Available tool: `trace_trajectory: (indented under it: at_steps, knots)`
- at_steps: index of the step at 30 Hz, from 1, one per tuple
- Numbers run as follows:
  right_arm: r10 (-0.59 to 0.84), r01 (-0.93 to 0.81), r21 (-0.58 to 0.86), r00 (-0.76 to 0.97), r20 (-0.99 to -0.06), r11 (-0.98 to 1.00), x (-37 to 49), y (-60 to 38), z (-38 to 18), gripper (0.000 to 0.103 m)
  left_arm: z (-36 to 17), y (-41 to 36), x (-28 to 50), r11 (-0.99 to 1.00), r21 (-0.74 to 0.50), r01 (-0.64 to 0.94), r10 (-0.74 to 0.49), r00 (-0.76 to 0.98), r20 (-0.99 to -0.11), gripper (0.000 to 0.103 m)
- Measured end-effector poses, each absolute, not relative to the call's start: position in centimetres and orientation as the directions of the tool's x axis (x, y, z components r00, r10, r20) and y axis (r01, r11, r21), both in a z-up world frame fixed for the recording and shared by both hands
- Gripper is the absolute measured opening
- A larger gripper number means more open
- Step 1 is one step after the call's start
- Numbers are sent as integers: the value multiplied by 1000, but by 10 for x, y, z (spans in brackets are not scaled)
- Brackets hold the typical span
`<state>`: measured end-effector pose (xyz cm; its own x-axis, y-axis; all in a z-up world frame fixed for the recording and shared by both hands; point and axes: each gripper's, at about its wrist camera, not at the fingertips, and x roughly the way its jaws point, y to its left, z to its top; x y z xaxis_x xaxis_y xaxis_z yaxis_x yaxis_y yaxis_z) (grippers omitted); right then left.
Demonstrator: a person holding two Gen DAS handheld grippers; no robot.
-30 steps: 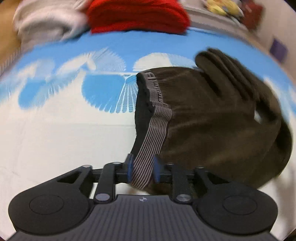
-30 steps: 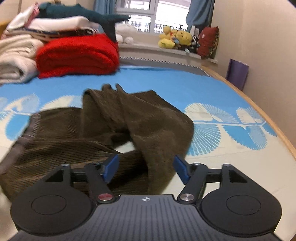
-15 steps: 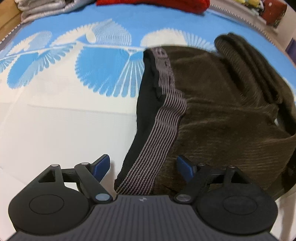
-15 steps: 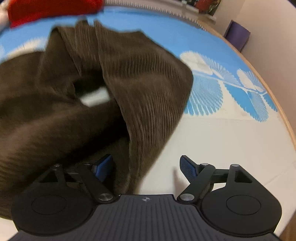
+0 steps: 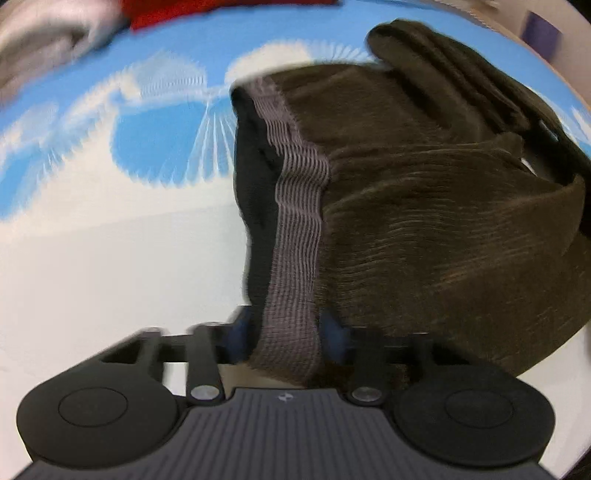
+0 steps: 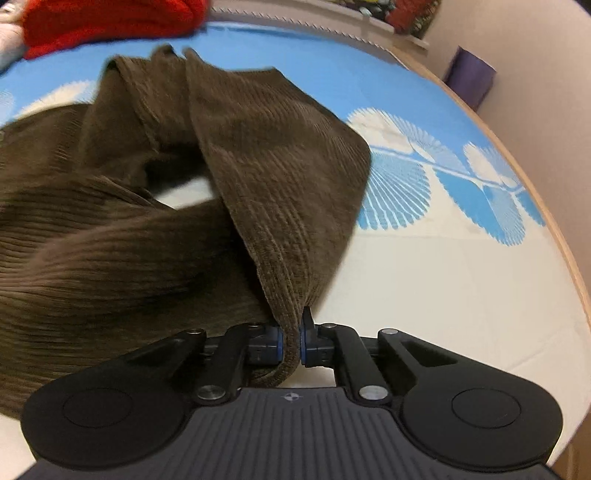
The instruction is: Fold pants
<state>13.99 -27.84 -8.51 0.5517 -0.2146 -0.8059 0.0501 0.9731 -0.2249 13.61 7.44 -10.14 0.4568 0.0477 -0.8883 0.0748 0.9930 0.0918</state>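
Both grips are on: the left gripper (image 5: 286, 338) pinches the grey striped waistband (image 5: 295, 236), the right gripper (image 6: 291, 341) clamps a leg edge of the brown corduroy pants (image 6: 155, 240), bunched on the blue-and-white bedsheet (image 6: 424, 266). I'd say folding has barely begun.

One pair of brown corduroy pants (image 6: 122, 236) lies on the one bed sheet (image 6: 424, 280), which is white and blue with fan prints, and the pants carry one striped grey waistband (image 5: 295, 236). Two grippers are in view, the left gripper (image 5: 288, 334) and the right gripper (image 6: 291, 341), each with two blue-padded fingers pressed on the cloth. At the far edge of the sheet there is one folded red blanket (image 6: 107, 18) with one pale folded pile (image 5: 40, 48) beside it, and one purple thing (image 6: 469, 75) stands by the wall past the far right corner.
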Motion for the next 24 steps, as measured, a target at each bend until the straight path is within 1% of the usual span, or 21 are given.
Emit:
trace_trajectory:
  at_steps: [1,3,6,7,10,13,16,18,19,20,21,22,23,24]
  knots:
    - [-192,26,-214,556,-809,976,137,-278,-82,7,-98,73,131,989,114,97,53,480,-876,37]
    - [-103,-72,-167,535,-839,983,129,-273,-80,7,-93,72,118,982,134,135,48,509,-860,35]
    - [-90,-205,-237,546,-833,950,114,-255,-76,7,-87,76,102,974,150,169,43,514,-857,34]
    - [-78,-221,-234,547,-833,947,111,-253,-73,7,-83,81,96,975,149,167,41,518,-854,34]
    - [-9,-238,-160,532,-847,958,103,-252,-65,7,-72,93,86,972,168,162,64,508,-859,34]
    - [33,-378,-186,504,-863,907,88,-243,-68,7,-59,102,73,969,199,145,105,488,-866,34]
    - [75,-467,-159,444,-893,870,74,-237,-74,8,-61,120,61,986,142,85,88,460,-884,35]
    - [95,-475,-139,435,-895,869,66,-236,-73,15,-70,132,56,996,79,27,61,410,-910,37]
    - [92,-467,-138,437,-895,873,63,-236,-73,20,-71,136,57,999,45,-2,42,396,-917,38]
    - [81,-470,-151,438,-895,870,63,-237,-72,28,-70,139,59,999,29,-14,32,401,-915,39]
    - [70,-470,-178,463,-884,865,62,-236,-68,32,-69,139,61,1000,25,-16,29,402,-915,40]
    - [70,-461,-198,501,-863,865,65,-242,-59,43,-70,138,62,1000,24,-18,29,401,-916,40]
    - [80,-448,-199,530,-844,872,65,-244,-53,49,-72,138,63,1000,22,-22,29,395,-918,40]
    - [97,-429,-183,552,-828,885,65,-249,-47,50,-73,140,65,999,19,-28,29,394,-918,40]
